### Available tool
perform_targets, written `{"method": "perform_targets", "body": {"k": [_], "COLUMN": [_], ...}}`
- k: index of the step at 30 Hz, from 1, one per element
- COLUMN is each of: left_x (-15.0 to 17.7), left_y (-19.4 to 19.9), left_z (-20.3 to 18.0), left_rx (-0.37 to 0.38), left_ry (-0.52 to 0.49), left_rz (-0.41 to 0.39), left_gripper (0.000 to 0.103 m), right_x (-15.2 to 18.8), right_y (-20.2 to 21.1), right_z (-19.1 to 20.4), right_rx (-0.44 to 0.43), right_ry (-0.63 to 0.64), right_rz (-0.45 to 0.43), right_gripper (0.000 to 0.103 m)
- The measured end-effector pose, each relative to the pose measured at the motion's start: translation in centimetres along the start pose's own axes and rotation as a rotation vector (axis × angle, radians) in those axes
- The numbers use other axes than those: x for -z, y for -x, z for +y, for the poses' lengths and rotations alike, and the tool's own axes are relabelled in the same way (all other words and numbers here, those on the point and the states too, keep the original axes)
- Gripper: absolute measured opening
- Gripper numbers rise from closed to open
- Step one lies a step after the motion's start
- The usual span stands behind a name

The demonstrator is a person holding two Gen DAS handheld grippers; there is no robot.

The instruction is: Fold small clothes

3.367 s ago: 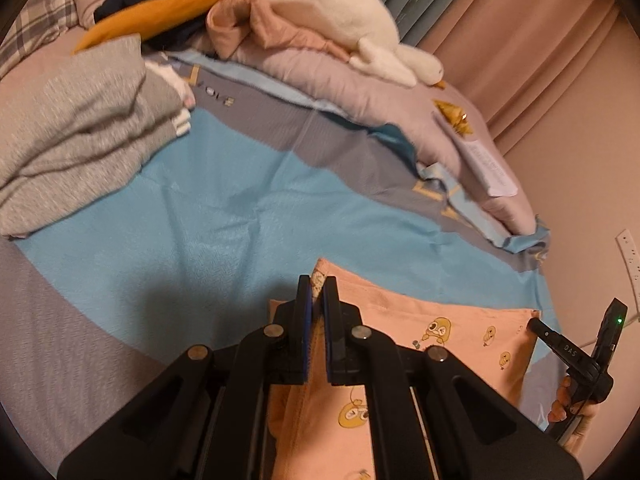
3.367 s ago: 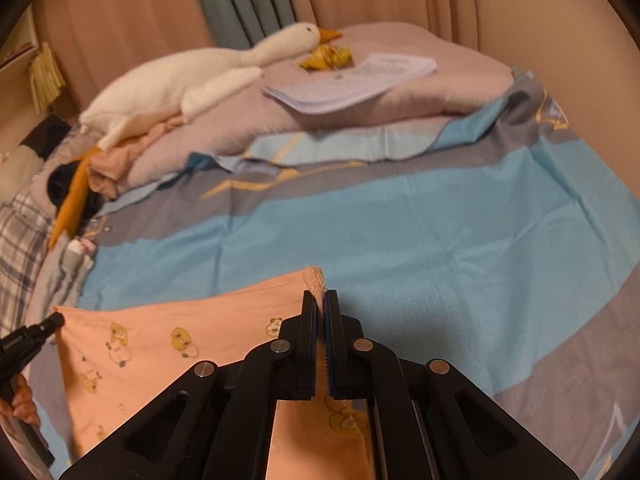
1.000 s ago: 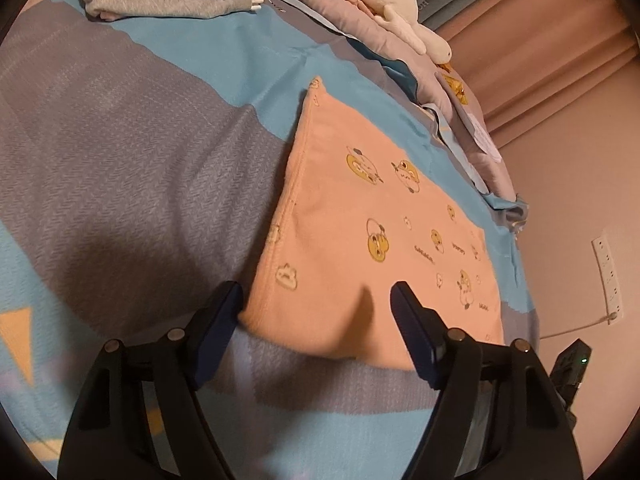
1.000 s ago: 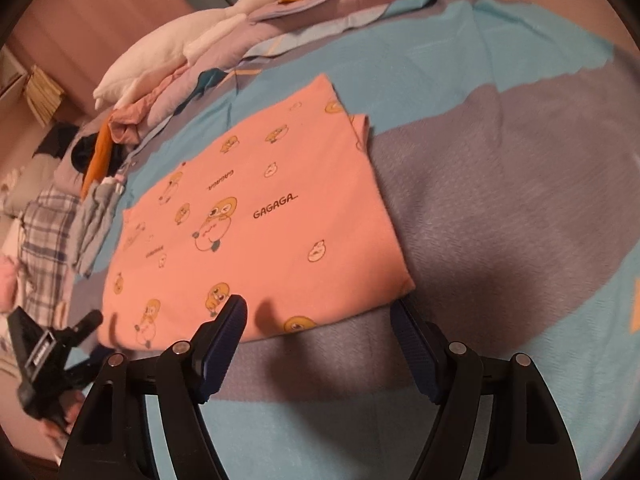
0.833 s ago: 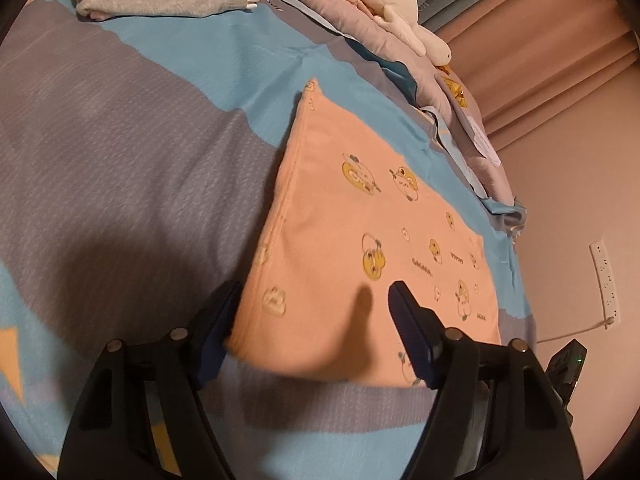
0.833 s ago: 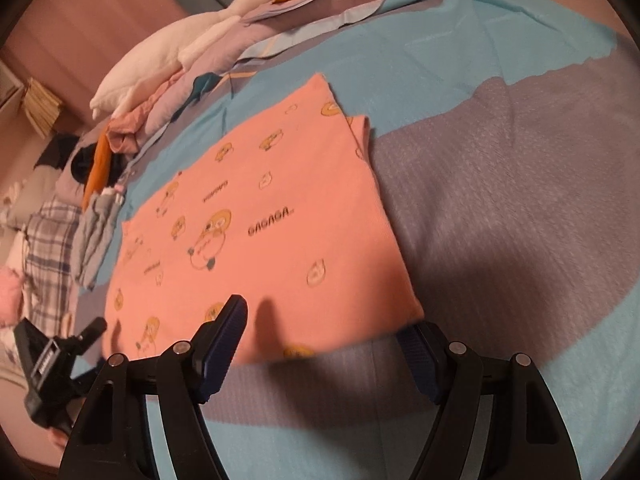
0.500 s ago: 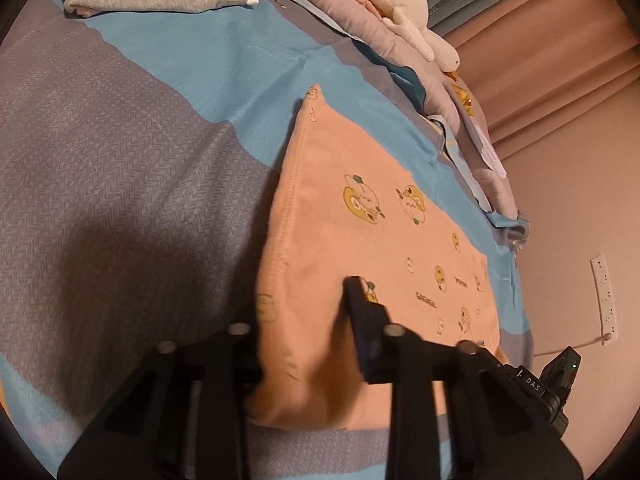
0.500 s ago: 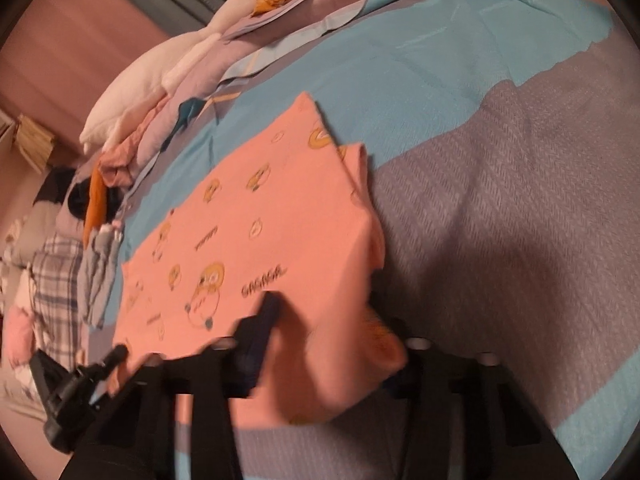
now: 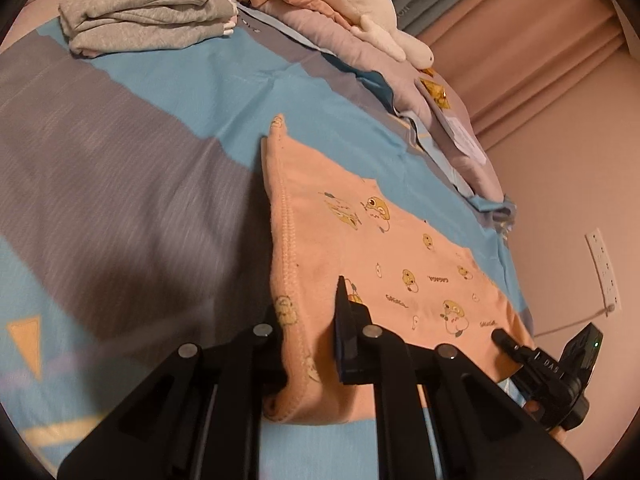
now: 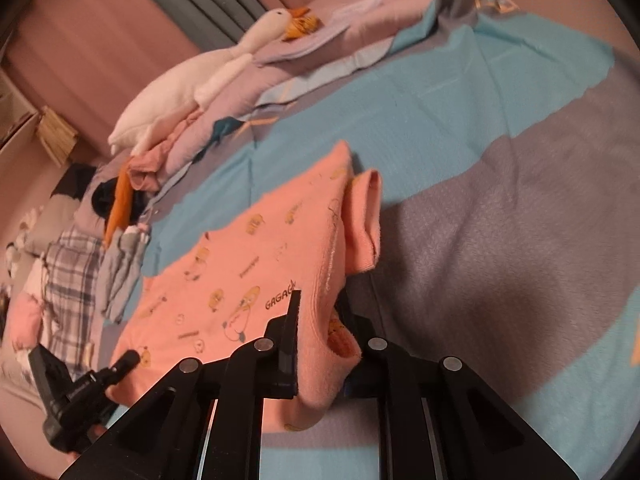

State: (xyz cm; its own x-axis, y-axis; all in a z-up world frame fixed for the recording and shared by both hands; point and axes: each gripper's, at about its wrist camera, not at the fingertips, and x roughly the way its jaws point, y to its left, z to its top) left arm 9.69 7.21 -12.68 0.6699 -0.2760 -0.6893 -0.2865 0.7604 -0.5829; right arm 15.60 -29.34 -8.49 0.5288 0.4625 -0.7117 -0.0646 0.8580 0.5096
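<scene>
The little orange shirt (image 9: 372,240) lies flat on the striped bed cover (image 9: 120,208), with its near edge lifted up a bit; it has small yellow ducks printed on it. The left gripper (image 9: 310,332) is closing its jaws on the near left corner, and the cloth is bunched between them; the right gripper (image 10: 320,332) is closing on the near right corner, and cloth is squeezed there too. So both tools are narrow now and each one pinches a corner of the shirt.

The job now looks like folding the near edge over to the far edge. To do it well, I think both hands should lift together and stay level, so the edge stays straight; the corners should go up high enough that the cloth does not drag and wrinkle; then they should come down right on top of the far corners. The tucked sleeve (image 10: 366,220) on the right side could flop out, so go slowly there. The pile of gray clothes (image 9: 148,8) and the white goose toy (image 10: 208,76) sit well apart from the shirt, so nothing is in the way.
</scene>
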Motion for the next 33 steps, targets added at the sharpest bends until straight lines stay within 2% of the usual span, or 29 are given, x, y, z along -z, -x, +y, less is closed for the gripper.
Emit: {"method": "perform_targets", "body": {"k": [12,16,22,26,29,33], "left_x": [4.4,4.8,4.8,4.8,4.8,4.3], "left_y": [2.0,1.2,0.5,0.7,1.6,3.3], "left_z": [-0.6,-0.1,0.4,0.4,0.5,0.7], "left_rx": [-0.039,-0.076,-0.095,-0.099,-0.098,-0.082], "left_ry": [-0.054,-0.055,-0.036,-0.030,-0.020,-0.012], "left_rz": [0.054,0.076,0.108,0.116,0.122,0.084], "left_gripper": [0.013,0.014,0.019,0.020,0.025,0.034], "right_x": [2.0,2.2,2.4,2.3,2.1,1.6], "right_y": [2.4,2.0,1.5,1.8,2.1,2.3], "right_z": [-0.2,-0.3,-0.5,0.7,1.8,3.7], "right_rx": [0.036,0.065,0.106,0.129,0.133,0.125], "right_ry": [-0.001,0.006,0.005,0.051,0.094,0.154], "right_rz": [-0.010,-0.007,0.002,-0.016,-0.038,-0.070], "right_gripper": [0.015,0.015,0.015,0.015,0.015,0.015]}}
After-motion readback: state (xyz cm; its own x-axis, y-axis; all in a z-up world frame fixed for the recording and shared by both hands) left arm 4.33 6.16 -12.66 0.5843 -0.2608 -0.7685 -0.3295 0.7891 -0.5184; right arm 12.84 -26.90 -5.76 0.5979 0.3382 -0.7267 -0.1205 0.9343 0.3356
